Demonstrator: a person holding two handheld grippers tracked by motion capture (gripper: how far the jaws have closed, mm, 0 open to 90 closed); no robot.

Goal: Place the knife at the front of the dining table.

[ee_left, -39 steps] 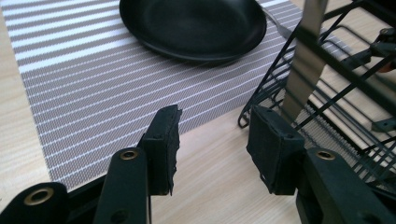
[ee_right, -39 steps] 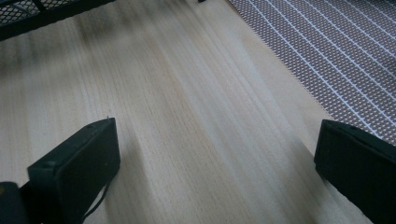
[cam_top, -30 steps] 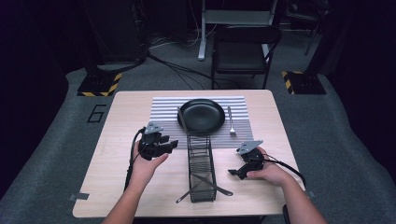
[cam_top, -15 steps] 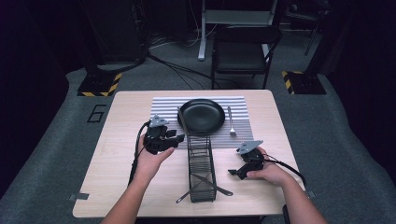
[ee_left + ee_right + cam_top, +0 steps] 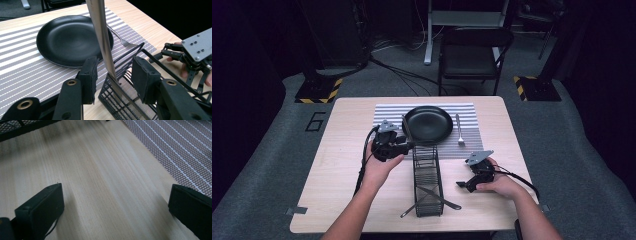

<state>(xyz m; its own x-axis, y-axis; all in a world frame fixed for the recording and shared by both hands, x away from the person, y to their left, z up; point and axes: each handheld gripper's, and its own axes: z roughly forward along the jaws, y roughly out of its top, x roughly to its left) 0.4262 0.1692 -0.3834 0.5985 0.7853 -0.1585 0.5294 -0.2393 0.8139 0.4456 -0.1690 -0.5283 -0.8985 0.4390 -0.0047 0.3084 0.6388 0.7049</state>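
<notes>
Jaws of the left gripper (image 5: pixel 113 75) are standing partly apart with a silver knife (image 5: pixel 102 37) passing between them; in the left gripper view the blade is rising steeply between the two black pads (image 5: pixel 90 75), and a gap is showing on both sides, so whether they are actually pinching it cannot be told. The knife's lower end is reaching down into the far end of the black wire basket (image 5: pixel 428 180), which is lying lengthwise near the middle of the desk (image 5: pixel 337 165), running toward the near edge. Two more pieces of cutlery (image 5: pixel 432 197) are lying crossed in the basket's near end, sticking out past its sides.

Beyond the basket, a black plate (image 5: pixel 428 123) is sitting on a striped placemat (image 5: pixel 387 112) at the far edge of the desk, and a fork (image 5: pixel 459 129) is lying on the mat just to the right of the plate.

Jaws of the right gripper (image 5: pixel 115 205) are gaping wide with nothing between them, only bare wood and a corner of the placemat. In the high view this right gripper (image 5: pixel 464 185) is resting low over the desk to the right of the basket, near the right edge, its grey plate tilted upward.
</notes>
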